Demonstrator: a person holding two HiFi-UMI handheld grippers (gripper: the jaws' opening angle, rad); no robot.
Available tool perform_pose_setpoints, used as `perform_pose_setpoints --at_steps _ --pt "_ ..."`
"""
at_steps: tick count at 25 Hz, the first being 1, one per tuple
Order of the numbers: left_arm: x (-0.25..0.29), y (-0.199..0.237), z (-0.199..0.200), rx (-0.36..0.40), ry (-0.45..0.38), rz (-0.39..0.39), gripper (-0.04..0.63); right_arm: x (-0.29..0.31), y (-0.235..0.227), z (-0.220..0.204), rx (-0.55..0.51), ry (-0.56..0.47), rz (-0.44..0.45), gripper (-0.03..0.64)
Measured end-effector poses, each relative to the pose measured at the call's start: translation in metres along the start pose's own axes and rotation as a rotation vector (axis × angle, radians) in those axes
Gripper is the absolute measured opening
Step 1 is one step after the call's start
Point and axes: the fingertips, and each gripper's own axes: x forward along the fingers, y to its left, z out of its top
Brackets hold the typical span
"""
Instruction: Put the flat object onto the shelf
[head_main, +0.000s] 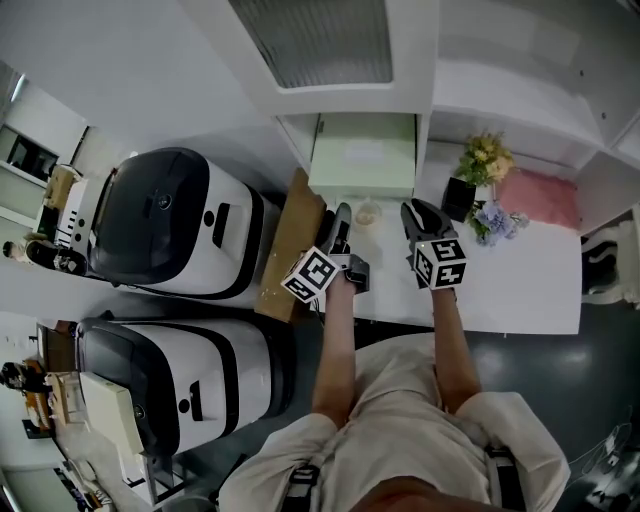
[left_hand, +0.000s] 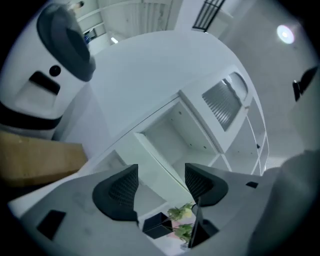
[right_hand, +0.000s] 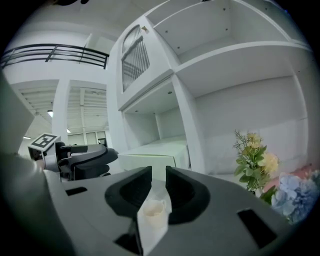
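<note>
a pale green flat box (head_main: 362, 155) is seen lying in the lowest compartment of the white shelf unit (head_main: 425, 110), at the far side of the white table (head_main: 520, 290). in the right gripper view the flat box (right_hand: 150, 155) is shown resting flat on the compartment floor, well apart from both grippers.

the left gripper (head_main: 340, 222) is held over the near-left part of the table with its fingers spread wide; in its own view nothing is caught between them (left_hand: 161, 182), only the shelf unit (left_hand: 200, 110) being seen beyond.

the right gripper (head_main: 420, 215) is held just to the right of it. its fingers (right_hand: 158, 182) are drawn almost together, a narrow slit being left, and nothing is gripped. a small white cup (right_hand: 152, 210) is seen through the slit, standing on the table between the two grippers (head_main: 368, 213).

flowers (head_main: 482, 160) in a black vase (head_main: 459, 197) are placed to the right, with a pink cloth (head_main: 540, 197) further right. a cardboard sheet (head_main: 290, 245) is propped at the table's left edge.
</note>
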Motion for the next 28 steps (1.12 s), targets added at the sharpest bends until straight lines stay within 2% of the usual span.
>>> perform_pose_setpoints --at_steps 3,5,11,18,24,28 --pt "-0.017 -0.013 -0.002 0.223 -0.021 0.06 0.28 -0.009 0.008 -0.002 -0.027 0.002 0.046 0.141" --pt "-0.028 -0.024 -0.005 0.338 -0.03 0.089 0.28 -0.016 0.012 -0.002 -0.041 0.0 0.077 0.141" --pt "-0.058 -0.052 -0.013 0.551 -0.061 0.152 0.279 -0.038 0.02 0.004 -0.077 -0.017 0.155 0.141" --pt "-0.075 -0.068 -0.016 0.658 -0.069 0.171 0.279 -0.053 0.029 -0.001 -0.059 -0.038 0.201 0.138" --pt "-0.057 -0.085 -0.033 0.779 -0.069 0.159 0.279 -0.074 0.021 0.003 -0.074 -0.06 0.205 0.137" --pt "-0.049 -0.098 -0.044 0.78 -0.084 0.127 0.27 -0.083 0.001 0.011 -0.066 -0.081 0.188 0.12"
